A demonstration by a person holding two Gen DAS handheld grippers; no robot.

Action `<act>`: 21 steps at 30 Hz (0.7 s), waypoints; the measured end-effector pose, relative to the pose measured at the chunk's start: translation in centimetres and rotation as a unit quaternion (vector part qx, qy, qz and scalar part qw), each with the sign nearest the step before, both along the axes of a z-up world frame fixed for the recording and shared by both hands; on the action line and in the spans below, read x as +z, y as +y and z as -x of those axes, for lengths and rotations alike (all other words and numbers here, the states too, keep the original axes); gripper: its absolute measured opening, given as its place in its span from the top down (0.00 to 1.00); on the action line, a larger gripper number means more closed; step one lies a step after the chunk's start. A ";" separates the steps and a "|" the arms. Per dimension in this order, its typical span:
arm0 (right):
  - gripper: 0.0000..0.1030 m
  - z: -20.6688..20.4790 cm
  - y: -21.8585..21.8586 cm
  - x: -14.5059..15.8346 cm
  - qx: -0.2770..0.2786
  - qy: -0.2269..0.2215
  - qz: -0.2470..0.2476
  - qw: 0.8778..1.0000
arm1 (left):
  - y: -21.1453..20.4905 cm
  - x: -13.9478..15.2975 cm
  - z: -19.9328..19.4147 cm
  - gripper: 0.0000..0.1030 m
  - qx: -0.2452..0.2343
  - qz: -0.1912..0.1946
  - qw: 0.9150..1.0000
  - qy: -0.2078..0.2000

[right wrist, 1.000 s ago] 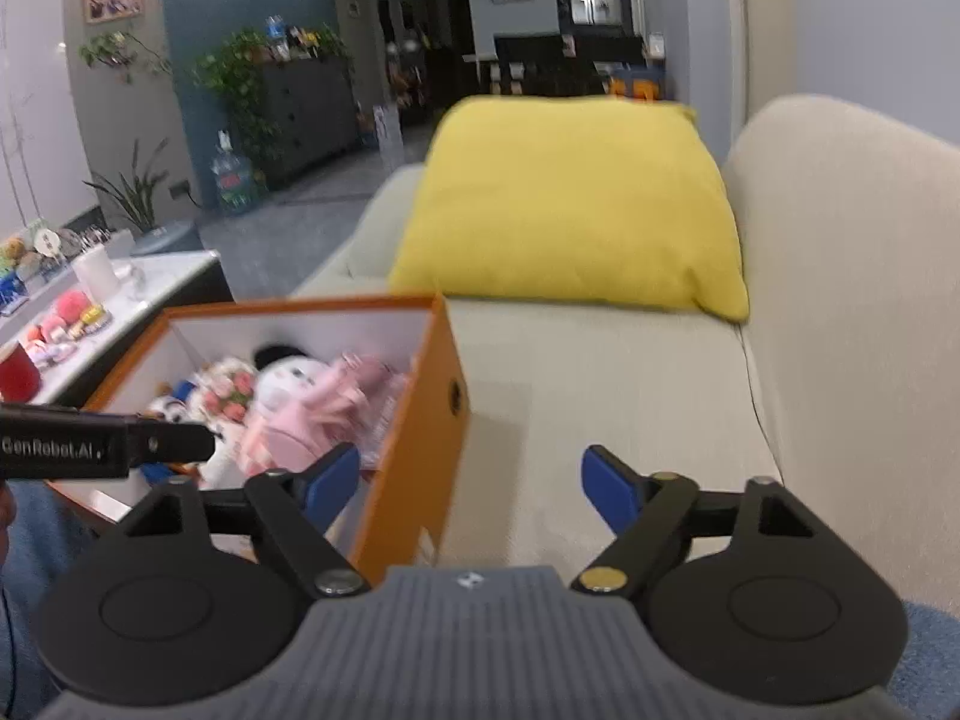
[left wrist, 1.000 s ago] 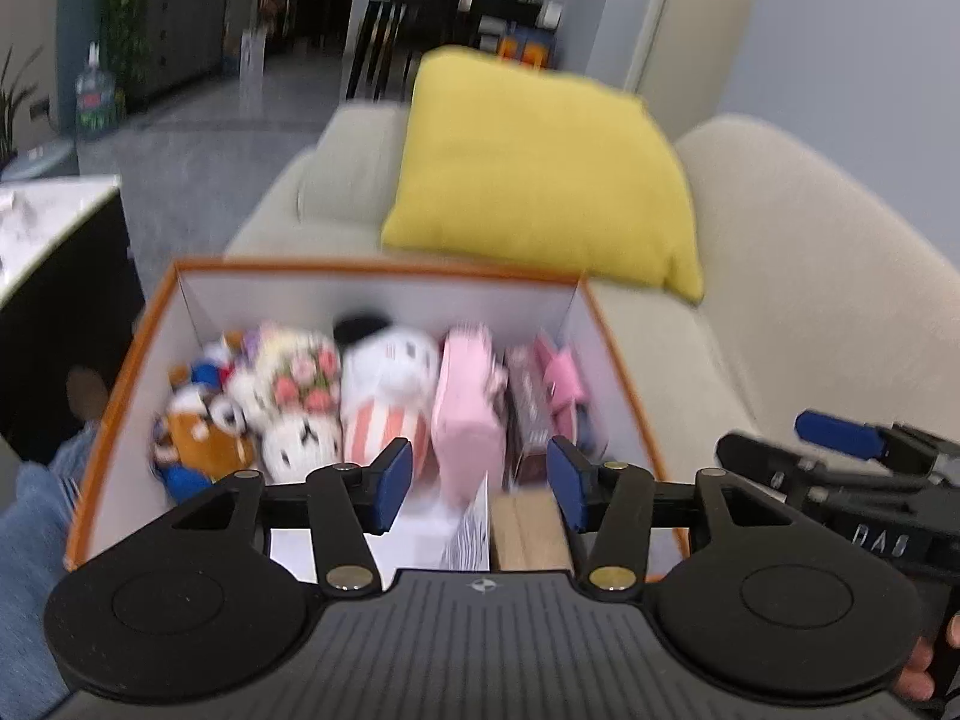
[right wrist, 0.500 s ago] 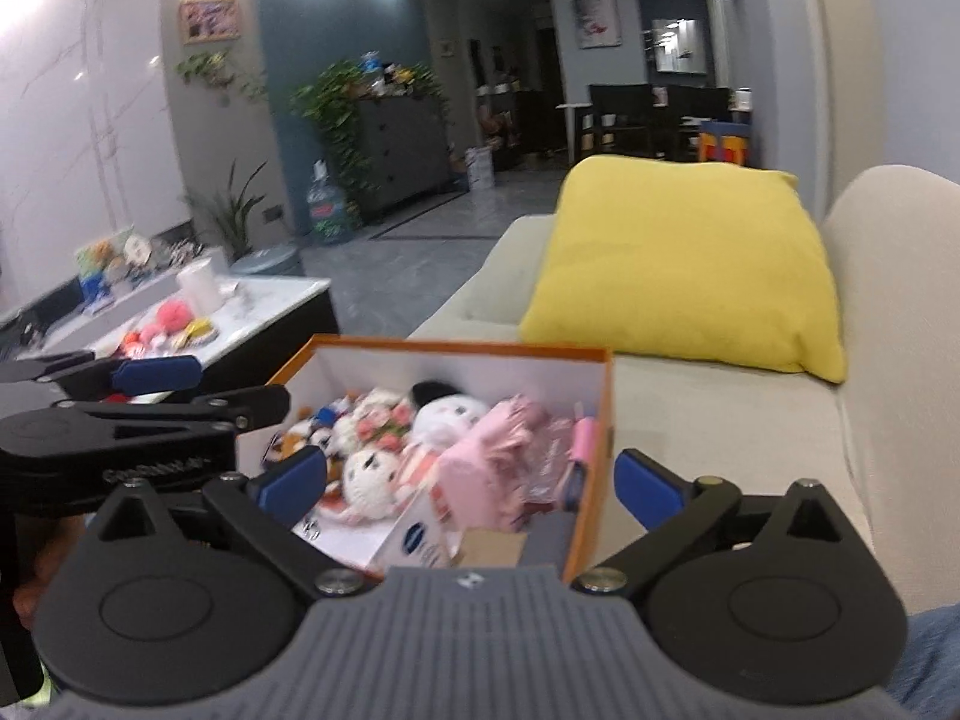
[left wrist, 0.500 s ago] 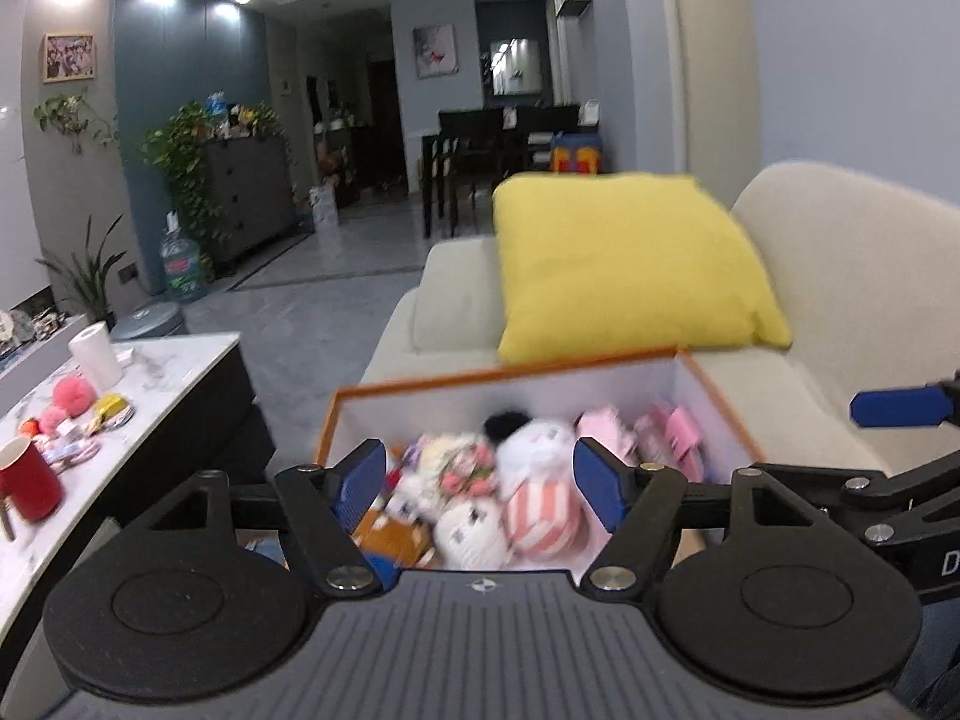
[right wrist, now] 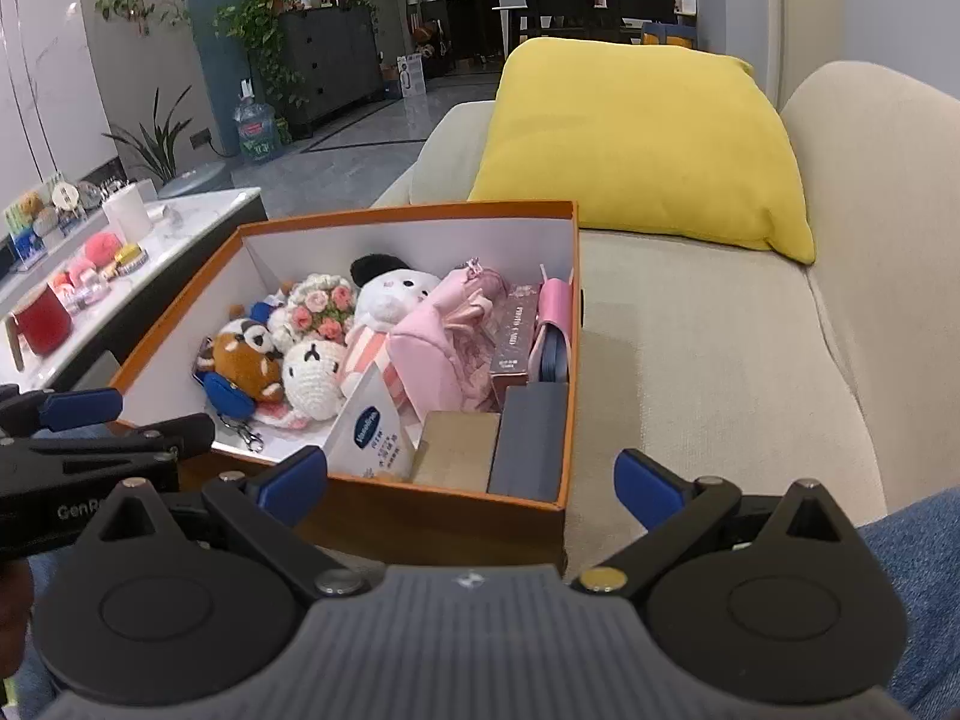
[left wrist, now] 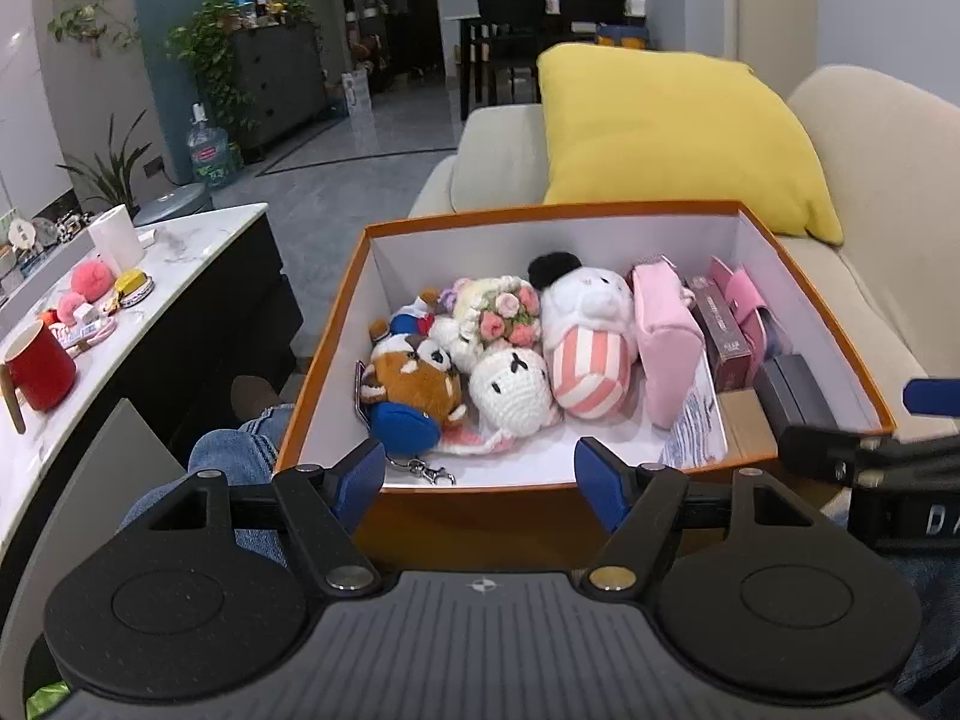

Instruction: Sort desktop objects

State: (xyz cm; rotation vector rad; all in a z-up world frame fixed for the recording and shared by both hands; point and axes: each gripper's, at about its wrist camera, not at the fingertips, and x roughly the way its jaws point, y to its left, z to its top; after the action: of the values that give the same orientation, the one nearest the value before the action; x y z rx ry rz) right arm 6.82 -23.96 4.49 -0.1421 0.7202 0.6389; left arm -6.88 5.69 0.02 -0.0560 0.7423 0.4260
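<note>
An orange box (left wrist: 336, 324) with a white inside sits on the sofa, also in the right wrist view (right wrist: 570, 312). It holds plush toys (left wrist: 510, 384), a pink pouch (left wrist: 666, 342), a dark red carton (left wrist: 720, 324) and small boxes (right wrist: 528, 438). My left gripper (left wrist: 480, 480) is open and empty just before the box's near wall. My right gripper (right wrist: 471, 483) is open and empty at the box's near right corner. Each gripper shows at the edge of the other's view.
A yellow cushion (left wrist: 678, 132) leans on the beige sofa (right wrist: 708, 360) behind the box. A white table (left wrist: 102, 324) at left carries a red mug (left wrist: 39, 366), a paper roll (left wrist: 117, 237) and small pink items. The person's jeans (left wrist: 234, 456) show below.
Both views have swung left and steadied; the box now lies fully in view and the table has come into sight. Both grippers stay open and have widened.
</note>
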 end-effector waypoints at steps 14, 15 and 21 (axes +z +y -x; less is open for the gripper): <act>0.01 0.3 1.6 -2.2 0.025 0.026 0.037 0.999 | 0.1 -0.4 -0.1 0.18 0.006 -0.003 1.000 -0.001; 0.01 0.3 1.7 -2.2 0.025 0.026 0.038 0.999 | 0.1 -0.4 -0.2 0.18 0.006 -0.002 1.000 -0.001; 0.01 0.3 1.6 -2.2 0.026 0.028 0.038 0.999 | 0.0 -0.4 -0.3 0.18 0.008 -0.003 1.000 0.001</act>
State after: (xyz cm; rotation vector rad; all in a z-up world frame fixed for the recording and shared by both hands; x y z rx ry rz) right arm 6.51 -22.34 2.33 -0.2143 0.7973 0.6675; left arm -6.58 5.71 -0.36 -0.0562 0.7435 0.4441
